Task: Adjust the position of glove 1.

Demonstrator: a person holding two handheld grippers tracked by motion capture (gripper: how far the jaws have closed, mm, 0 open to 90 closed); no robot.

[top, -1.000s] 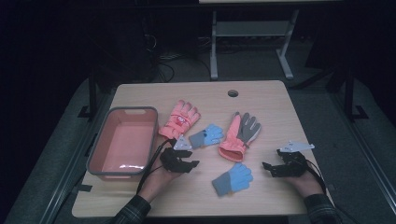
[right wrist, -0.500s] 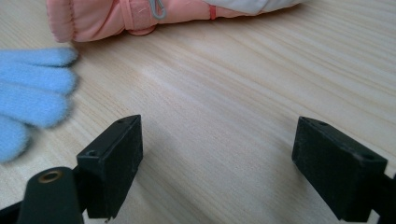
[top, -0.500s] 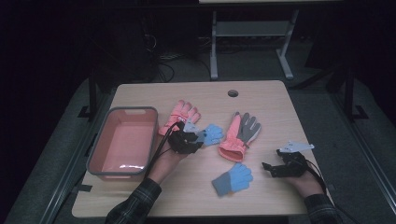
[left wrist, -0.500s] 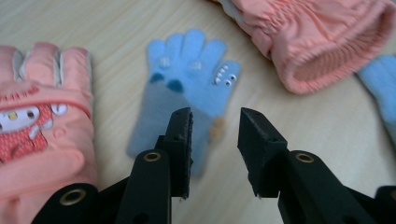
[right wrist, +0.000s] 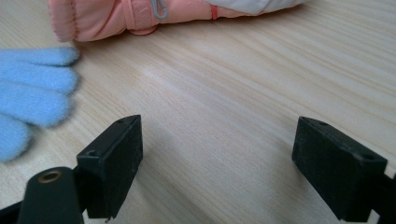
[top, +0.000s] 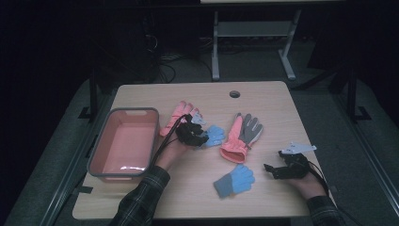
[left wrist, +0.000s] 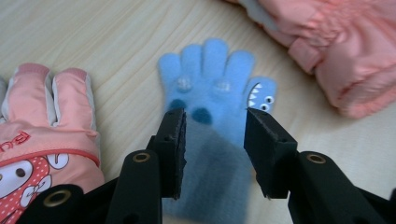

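High view, left to right: pink tub (top: 123, 143), left gripper (top: 194, 135) with jaws just opening, parted astride the blue monster glove (left wrist: 212, 93) flat on the bench (top: 263, 101); right gripper (top: 275, 169) rests wide open, empty.

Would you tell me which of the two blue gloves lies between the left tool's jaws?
The blue glove with the shark thumb, between the two pink gloves; the plain blue glove lies nearer the table's front edge.

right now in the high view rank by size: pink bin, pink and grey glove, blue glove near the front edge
1. pink bin
2. pink and grey glove
3. blue glove
The gaps look plain.
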